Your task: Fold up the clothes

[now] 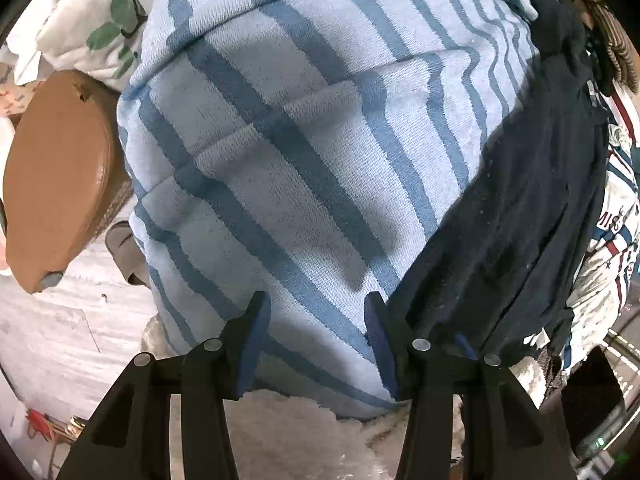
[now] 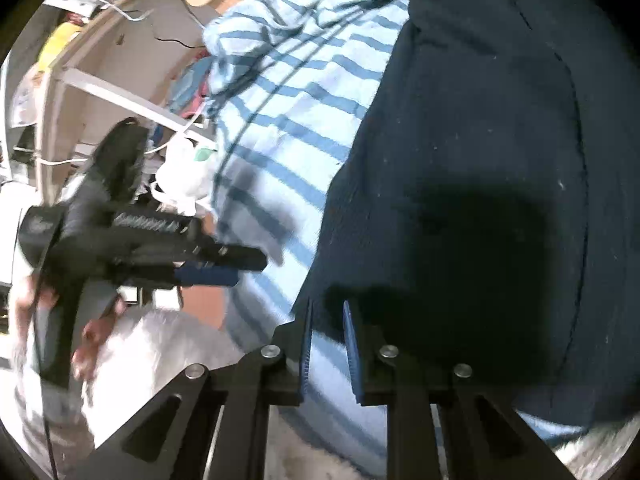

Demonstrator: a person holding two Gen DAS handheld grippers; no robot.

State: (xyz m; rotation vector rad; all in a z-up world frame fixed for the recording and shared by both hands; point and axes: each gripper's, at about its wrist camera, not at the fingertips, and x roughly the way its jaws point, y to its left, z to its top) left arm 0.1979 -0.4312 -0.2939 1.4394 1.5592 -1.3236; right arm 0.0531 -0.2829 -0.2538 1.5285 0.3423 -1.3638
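Striped cloth (image 1: 304,152), blue & white, lies spread w/ a few creases across the middle of the left wrist view. A navy garment (image 1: 520,216) lies over its right side, edge running diagonally down to the near end. Left tool (image 1: 316,312) hovers over the cloth's near part, jaws fairly wide, nothing between them but the cloth below; can't tell if the tips touch it. Brown board (image 1: 56,176) at far left, leaf-print fabric (image 1: 100,20) above it, a printed red/white/blue garment (image 1: 616,200) at far right.

Right wrist view: right tool (image 2: 328,316) sits right at the navy garment's (image 2: 480,160) left edge where it meets the striped cloth (image 2: 288,120). Jaws narrow, a slim gap, no fabric clearly pinched. Left tool (image 2: 240,268) shows blurred at left, a hand (image 2: 92,344) below it. Fluffy white surface (image 2: 160,344) at near edge
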